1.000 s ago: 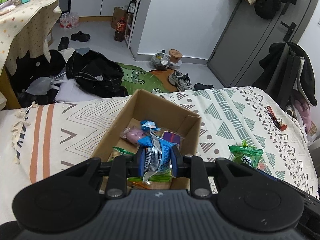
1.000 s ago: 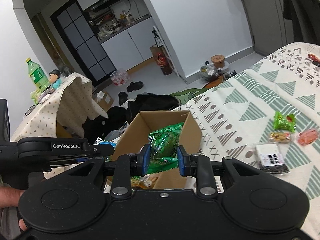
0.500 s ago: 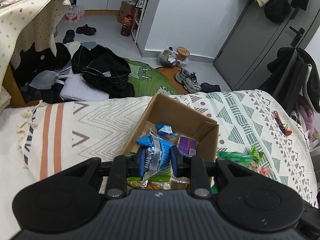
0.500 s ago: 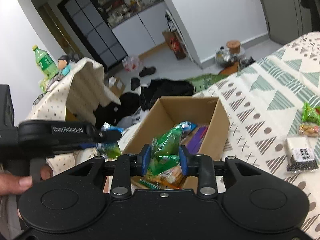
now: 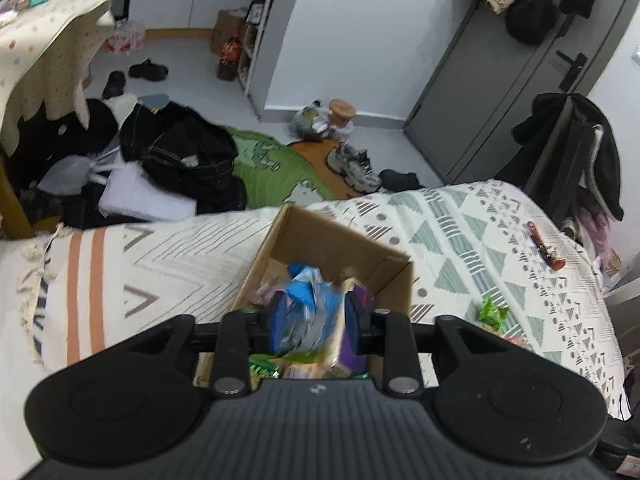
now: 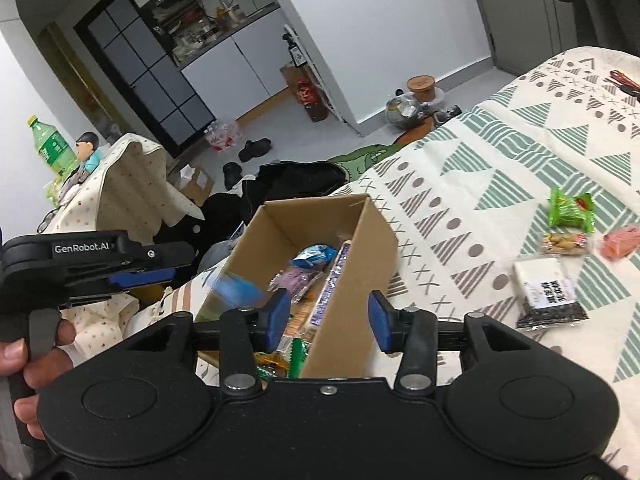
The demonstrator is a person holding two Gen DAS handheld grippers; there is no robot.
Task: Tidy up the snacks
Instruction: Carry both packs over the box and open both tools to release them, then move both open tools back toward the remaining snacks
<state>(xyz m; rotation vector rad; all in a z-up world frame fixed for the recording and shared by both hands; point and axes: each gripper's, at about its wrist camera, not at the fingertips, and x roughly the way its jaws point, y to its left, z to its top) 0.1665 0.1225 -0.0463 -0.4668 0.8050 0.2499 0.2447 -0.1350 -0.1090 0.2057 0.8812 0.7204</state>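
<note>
An open cardboard box (image 5: 340,240) (image 6: 312,216) sits on the patterned bed with several snack packets inside. My left gripper (image 5: 314,320) hangs over it, its jaws opening. A blue and silver packet (image 5: 310,312) shows blurred between its pads. In the right wrist view that packet (image 6: 236,286) is a blue smear just past the left gripper's fingers (image 6: 160,256), dropping at the box's left wall. My right gripper (image 6: 328,316) is over the box's near right wall, jaws opening, nothing held between them. A green wrapper edge (image 6: 298,356) lies in the box below it.
Loose snacks lie on the bed right of the box: a green packet (image 6: 570,208), a nut packet (image 6: 564,242), a pink one (image 6: 622,242), a black and white one (image 6: 550,292). Clothes (image 5: 184,160) and shoes (image 5: 354,164) cover the floor. A person's hand (image 6: 24,364) grips the left handle.
The right jaws have spread and the green packet they held is gone from between them, down into the box. The left jaws have widened a little and the blue packet has gone blurred.
</note>
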